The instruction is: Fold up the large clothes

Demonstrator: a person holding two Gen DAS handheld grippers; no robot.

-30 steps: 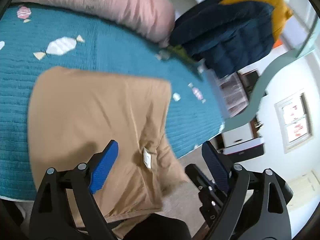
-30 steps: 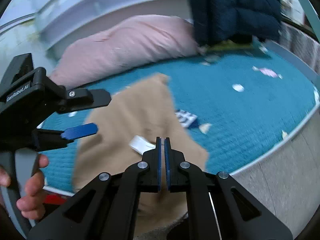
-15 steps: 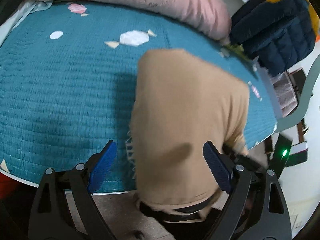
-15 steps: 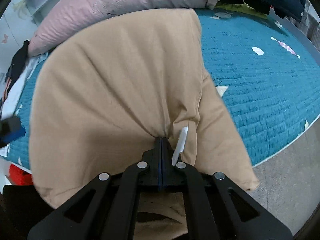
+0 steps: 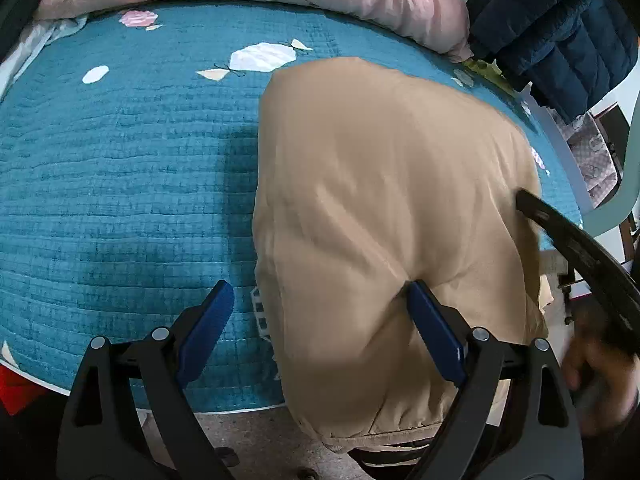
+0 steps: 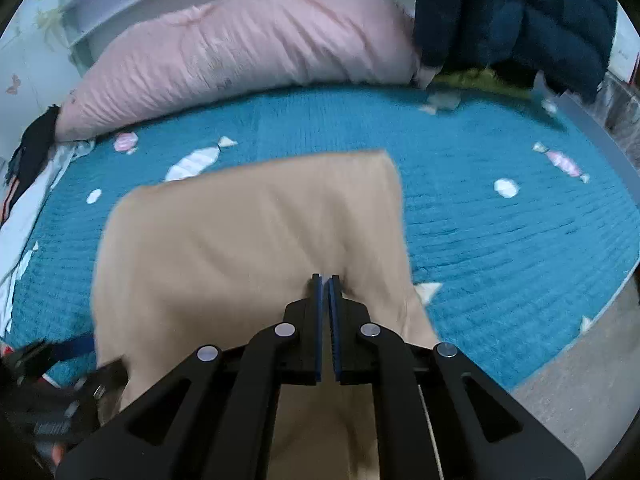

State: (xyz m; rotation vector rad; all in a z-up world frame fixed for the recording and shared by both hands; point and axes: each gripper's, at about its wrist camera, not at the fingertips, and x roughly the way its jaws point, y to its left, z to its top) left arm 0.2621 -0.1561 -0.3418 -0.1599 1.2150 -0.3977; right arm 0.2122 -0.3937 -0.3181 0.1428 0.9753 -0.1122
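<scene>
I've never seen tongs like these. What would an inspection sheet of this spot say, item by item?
Surface: teal quilted bed cover with candy patches.
Job's things: tan garment spread on the bed, its near end hanging over the edge.
Clutter: pink pillow and navy puffer jacket at the far side.
Grippers: left tongs open, garment between the pads; right tongs shut on the tan garment.
Cables: nothing seen.
Surroundings: grey floor beside the bed.
</scene>
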